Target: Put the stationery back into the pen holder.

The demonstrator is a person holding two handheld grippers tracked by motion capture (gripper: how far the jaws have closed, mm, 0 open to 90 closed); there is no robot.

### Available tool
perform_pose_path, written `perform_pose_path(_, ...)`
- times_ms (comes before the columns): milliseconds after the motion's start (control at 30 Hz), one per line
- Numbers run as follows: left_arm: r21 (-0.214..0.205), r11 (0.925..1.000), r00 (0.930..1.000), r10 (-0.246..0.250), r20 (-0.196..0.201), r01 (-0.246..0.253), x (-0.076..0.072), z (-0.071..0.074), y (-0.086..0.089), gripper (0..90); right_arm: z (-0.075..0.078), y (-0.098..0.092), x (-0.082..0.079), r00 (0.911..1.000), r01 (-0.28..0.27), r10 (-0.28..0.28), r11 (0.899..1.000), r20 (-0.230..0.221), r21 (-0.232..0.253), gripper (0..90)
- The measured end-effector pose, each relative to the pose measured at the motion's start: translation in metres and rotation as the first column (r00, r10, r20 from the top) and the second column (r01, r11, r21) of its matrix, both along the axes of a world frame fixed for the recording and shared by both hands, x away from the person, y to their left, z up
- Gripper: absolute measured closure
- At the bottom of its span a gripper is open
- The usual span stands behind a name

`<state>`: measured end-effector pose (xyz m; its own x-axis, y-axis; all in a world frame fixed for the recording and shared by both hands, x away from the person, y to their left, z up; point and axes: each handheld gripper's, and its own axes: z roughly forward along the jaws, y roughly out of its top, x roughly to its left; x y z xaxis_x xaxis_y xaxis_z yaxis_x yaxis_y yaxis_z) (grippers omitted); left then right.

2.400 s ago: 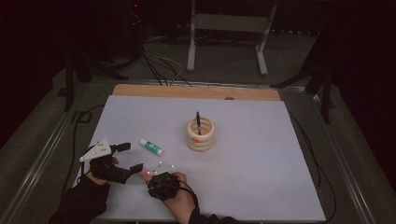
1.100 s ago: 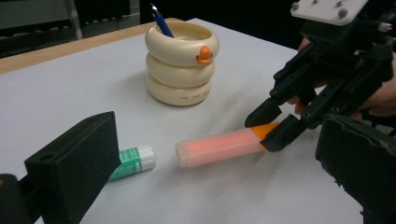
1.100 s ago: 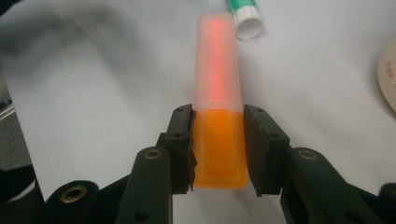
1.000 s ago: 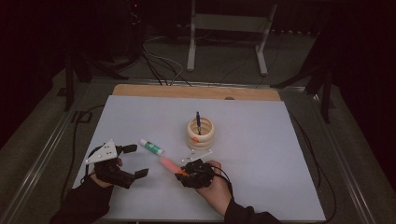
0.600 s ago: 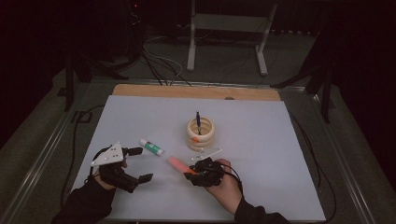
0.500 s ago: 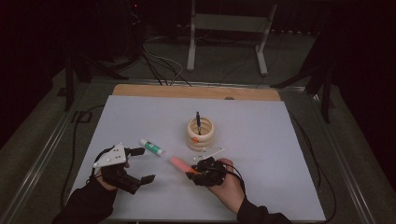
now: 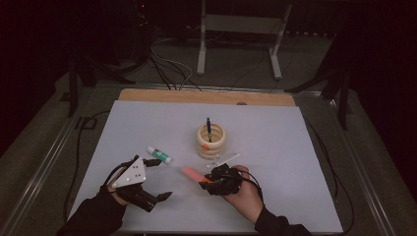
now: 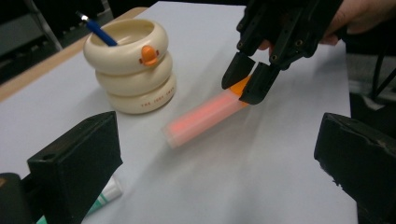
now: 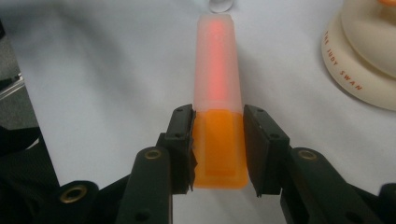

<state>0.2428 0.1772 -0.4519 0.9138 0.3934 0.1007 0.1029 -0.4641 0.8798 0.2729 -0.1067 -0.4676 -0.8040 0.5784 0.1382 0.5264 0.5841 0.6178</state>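
We see the marker [image 9: 218, 112] as plastic: a frosted, translucent cap and a smooth orange body. The right gripper [image 9: 218, 148] and left gripper [image 8: 219, 172] have matt black plastic jaws, the right one with brass-looking rivets. At twelve o'clock from the marker in the high view, the ringed pen holder [image 8: 132, 70] looks glossy, cream ceramic or plastic. The table cover [image 7: 275, 142] is matt pale sheet; a bare wooden edge [image 7: 206, 97] lies at its far side.
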Motion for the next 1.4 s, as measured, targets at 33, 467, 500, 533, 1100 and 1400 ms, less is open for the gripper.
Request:
perform_pose_path(33, 0.010, 0.9999, 0.9995, -0.008, 0.030, 0.007, -0.002, 0.001, -0.004, 1.0, 0.000, 0.000, 0.000, 1.0000, -0.002, 0.002, 1.000, 0.000, -0.003, 64.3)
perform_pose_path(467, 0.185, 0.9822, 0.9844, -0.063, 0.164, 0.032, -0.014, 0.004, -0.031, 1.0, 0.006, -0.002, 0.004, 0.9995, -0.026, 0.025, 1.000, -0.021, -0.006, 64.3)
perform_pose_path(500, 0.204, 0.9784, 0.9825, -0.070, 0.173, 0.034, -0.015, 0.003, -0.033, 1.0, 0.007, -0.002, 0.004, 0.9993, -0.029, 0.028, 1.000, -0.025, -0.005, 64.3)
perform_pose_path(533, 0.222, 0.9745, 0.9806, -0.075, 0.181, 0.033, -0.016, 0.003, -0.036, 1.0, 0.007, -0.002, 0.005, 0.9992, -0.029, 0.029, 1.000, -0.027, -0.005, 64.3)
perform_pose_path(1100, 0.362, 0.9308, 0.9245, -0.096, 0.369, -0.048, -0.019, -0.014, -0.058, 16.1, 0.008, 0.000, 0.007, 0.9974, -0.031, 0.032, 0.999, -0.064, 0.011, 64.3)
perform_pose_path(1400, 0.408, 0.9089, 0.8797, -0.124, 0.459, -0.084, -0.020, -0.026, -0.068, 29.3, 0.012, 0.000, 0.007, 0.9968, -0.033, 0.034, 0.999, -0.072, 0.024, 64.3)
